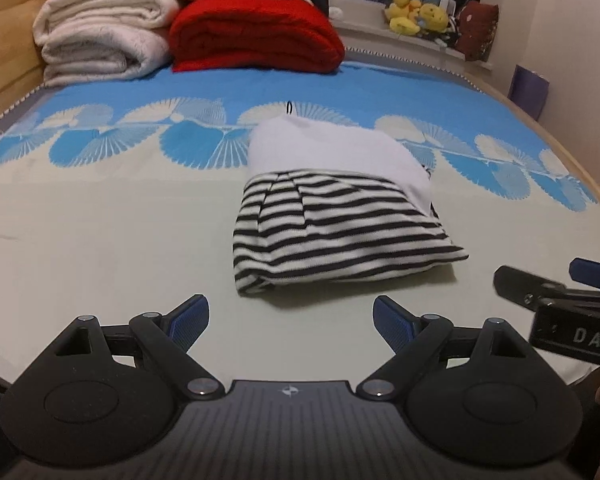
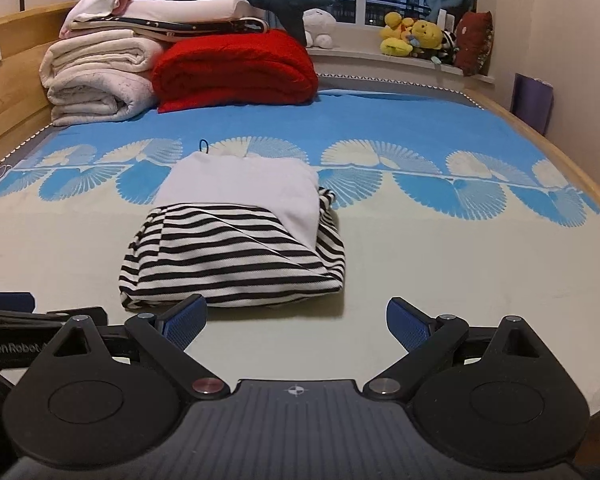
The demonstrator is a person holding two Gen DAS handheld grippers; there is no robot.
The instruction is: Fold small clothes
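Note:
A small garment (image 1: 332, 208) (image 2: 240, 240), white on top and black-and-white striped below, lies folded into a compact rectangle in the middle of the bed (image 1: 100, 220) (image 2: 460, 264). My left gripper (image 1: 290, 322) hovers just short of its near edge, jaws wide open with nothing between the blue pads. My right gripper (image 2: 296, 322) stands likewise open and empty in front of the garment's near edge. In the left wrist view, the right gripper (image 1: 540, 284) shows at the right edge. A part of the left gripper (image 2: 28, 320) shows at the left edge of the right wrist view.
Rolled cream blankets (image 1: 100, 36) (image 2: 96, 80) and a folded red blanket (image 1: 256, 36) (image 2: 236, 70) are stacked at the bed's far end. Plush toys (image 1: 416, 14) (image 2: 416, 36) sit on the windowsill. A wooden bed frame (image 2: 8, 80) runs along the left side.

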